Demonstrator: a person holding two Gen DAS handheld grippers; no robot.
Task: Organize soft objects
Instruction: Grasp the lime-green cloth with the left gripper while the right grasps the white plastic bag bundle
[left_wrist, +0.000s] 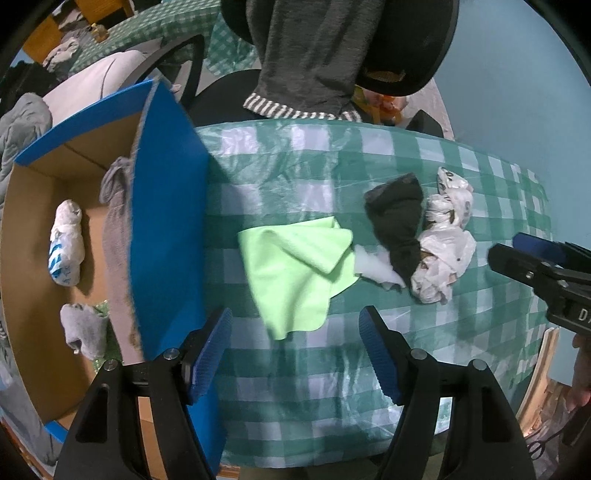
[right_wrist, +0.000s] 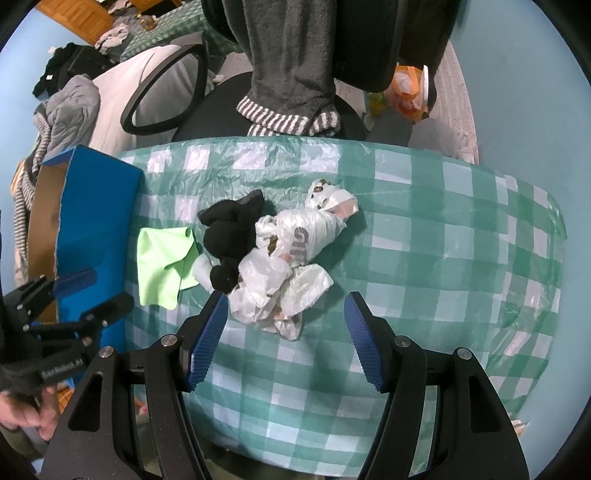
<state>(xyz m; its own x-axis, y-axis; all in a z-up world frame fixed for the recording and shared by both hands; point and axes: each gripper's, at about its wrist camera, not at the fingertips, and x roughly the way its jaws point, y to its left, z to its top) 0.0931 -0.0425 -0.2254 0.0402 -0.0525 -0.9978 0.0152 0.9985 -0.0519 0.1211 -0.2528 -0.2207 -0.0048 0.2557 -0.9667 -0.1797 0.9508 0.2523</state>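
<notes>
Green cloth flat on checked tablecloth, mid-table, just right of box; one corner folded over. White scrap tucked at its right edge, touching. Dark sock next right, overlapping scrap and pressed against crumpled bags. Pile sits well apart from table's right end.

Left gripper above near edge of cloth, jaws apart, nothing held. Right gripper above near edge of bags, jaws apart, empty.

Inside box: wrapped bag at far left, grey sock nearer, grey garment draped over right wall.

Risks, as judged:
- Cloth lying thin and flat; pinch likely to catch slippery tablecloth along with it, dragging the cover and shifting whole pile.
- Scrap touching cloth; lift of cloth may carry or flick scrap off toward near edge.
- Sock and bags interleaved; closing on bags may snag sock, giving a mixed grab that drops part-way to box.
- Bags slick and springy; shallow grip likely to slip, or bundle unfurls when raised.
- Box wall tall, flap leaning over table; low carry from right could strike flap or knock draped garment off wall.
- Both grippers near one small cluster; simultaneous reach risks fingers colliding.
- Fisheye bends edges; true gap between cloth and box wall hard to tell.
</notes>
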